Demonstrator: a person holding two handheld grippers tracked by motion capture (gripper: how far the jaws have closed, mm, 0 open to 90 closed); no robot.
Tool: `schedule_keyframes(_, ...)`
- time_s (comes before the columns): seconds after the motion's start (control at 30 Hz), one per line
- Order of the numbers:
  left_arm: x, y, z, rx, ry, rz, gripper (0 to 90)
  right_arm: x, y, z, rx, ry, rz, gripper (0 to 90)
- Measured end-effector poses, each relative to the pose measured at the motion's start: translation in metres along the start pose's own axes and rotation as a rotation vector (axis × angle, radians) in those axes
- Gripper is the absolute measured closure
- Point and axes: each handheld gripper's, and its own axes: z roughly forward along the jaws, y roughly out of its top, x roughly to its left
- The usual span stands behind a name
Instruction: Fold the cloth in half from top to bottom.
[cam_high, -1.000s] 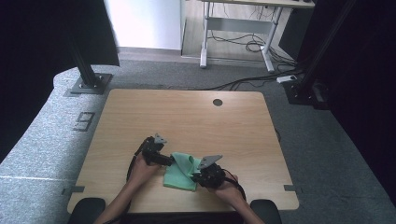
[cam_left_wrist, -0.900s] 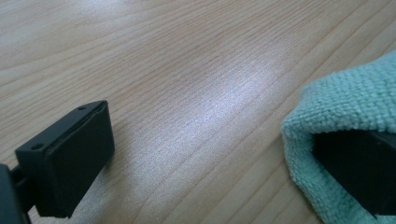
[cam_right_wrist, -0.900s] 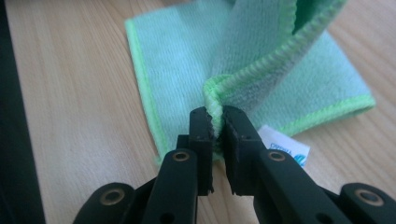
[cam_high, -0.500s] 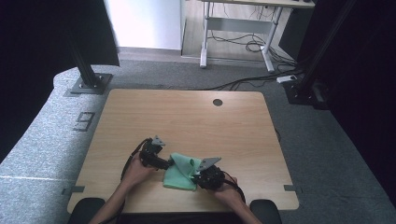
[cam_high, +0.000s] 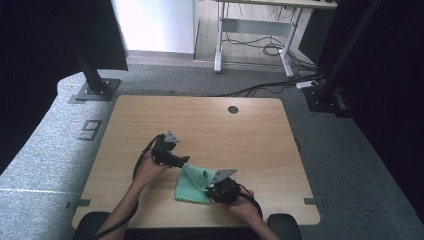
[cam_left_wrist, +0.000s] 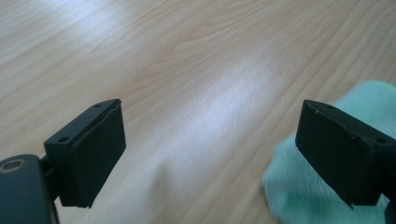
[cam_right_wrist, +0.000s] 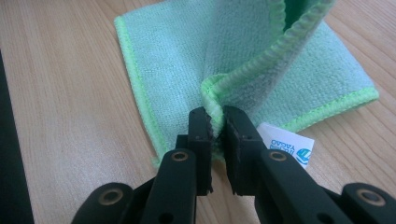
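**Green cloth pinched at one edge, left fingers free**

Green microfibre cloth (cam_high: 192, 185) lay near the front edge of the wooden worktop (cam_high: 210, 120), between my two hands, partly folded with one layer lifted. My right gripper (cam_right_wrist: 216, 122) had its fingers clamped on a stitched hem of that cloth, and the fabric rose from the pinch in a curved fold, with a white label (cam_right_wrist: 285, 143) lying just beside the grip. My left gripper (cam_high: 175, 159) sat just beside the cloth's far left corner, its fingers apart with nothing between them; they had just been closing a little, though only bare wood and a blurred corner of cloth showed past them in the left gripper view.

I judged the step in hand to be a fold or a spread of the cloth. To do it well, I thought the right hand should keep its pinch firm and low so the hem would not slip, while the left came down squarely on a free corner, taking a single layer rather than the whole stack. Pulling before both corners were secure risked dragging the cloth into a bunch.
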Motion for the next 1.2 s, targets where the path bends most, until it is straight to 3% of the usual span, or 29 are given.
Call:
schedule_keyframes(0.17,-0.005,0.007,0.008,0.014,-0.031,0.016,7.4,0.000,0.000,0.000,-0.002,0.001,-0.005,79.0)
schedule_keyframes(0.5,-0.008,-0.011,0.002,0.031,-0.087,0.008,7.0,0.001,0.001,-0.003,-0.016,0.022,0.002,74.6)
schedule_keyframes(0.8,-0.009,-0.028,-0.003,0.060,-0.088,0.012,7.1,0.002,-0.004,-0.019,-0.042,0.024,0.017,60.7)
schedule_keyframes(0.93,-0.011,-0.036,-0.009,0.071,-0.087,0.009,7.1,-0.002,-0.006,-0.030,-0.062,0.016,0.023,53.3)
schedule_keyframes(1.07,-0.017,-0.036,-0.017,0.046,-0.098,0.012,7.0,-0.010,-0.003,-0.037,-0.089,-0.016,0.055,46.3)
schedule_keyframes(1.2,-0.032,-0.036,-0.021,0.045,-0.111,0.053,6.9,-0.017,0.006,-0.031,-0.100,-0.058,0.065,39.5)
